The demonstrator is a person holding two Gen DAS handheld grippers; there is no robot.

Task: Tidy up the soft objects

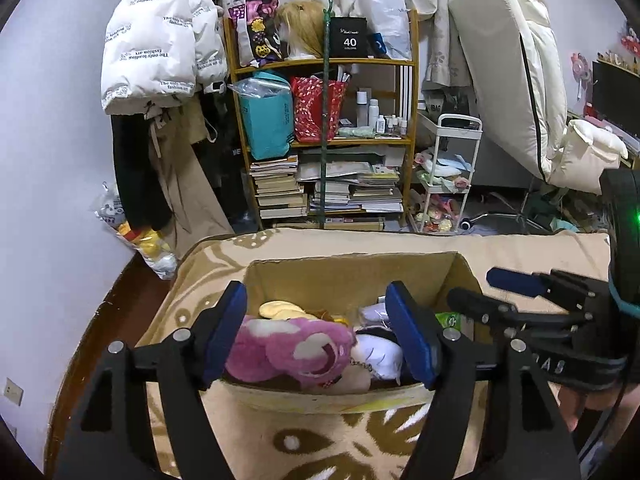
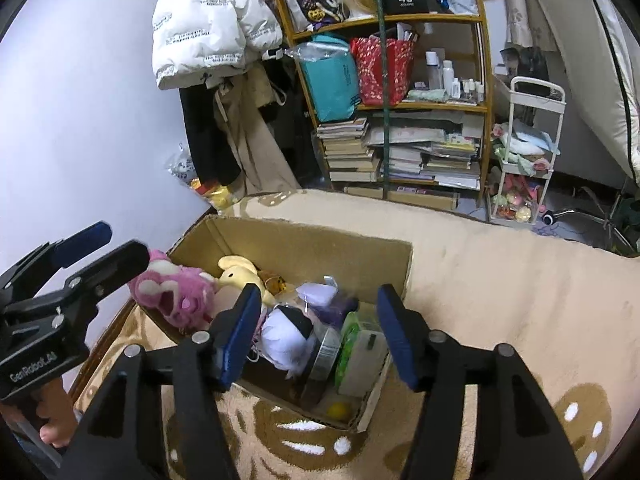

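Note:
An open cardboard box (image 1: 352,268) (image 2: 316,248) sits on a beige patterned blanket. Inside lie a pink plush bear (image 1: 292,350) (image 2: 172,292), a yellow plush (image 1: 280,310) (image 2: 240,272), a white and black plush (image 1: 378,350) (image 2: 288,334), a lilac soft item (image 2: 320,294), a green and white pack (image 2: 360,346) and a small yellow ball (image 2: 339,409). My left gripper (image 1: 320,336) is open above the box's near rim, the pink bear between its fingers but not gripped. My right gripper (image 2: 316,334) is open and empty over the box's right half.
A wooden shelf (image 1: 324,64) with bags, bottles and stacked books stands behind the blanket. Coats hang at the left wall (image 1: 156,48). A white trolley (image 1: 444,176) and a folded mattress (image 1: 512,72) stand at the right. A bag of plush toys (image 1: 148,244) lies on the floor.

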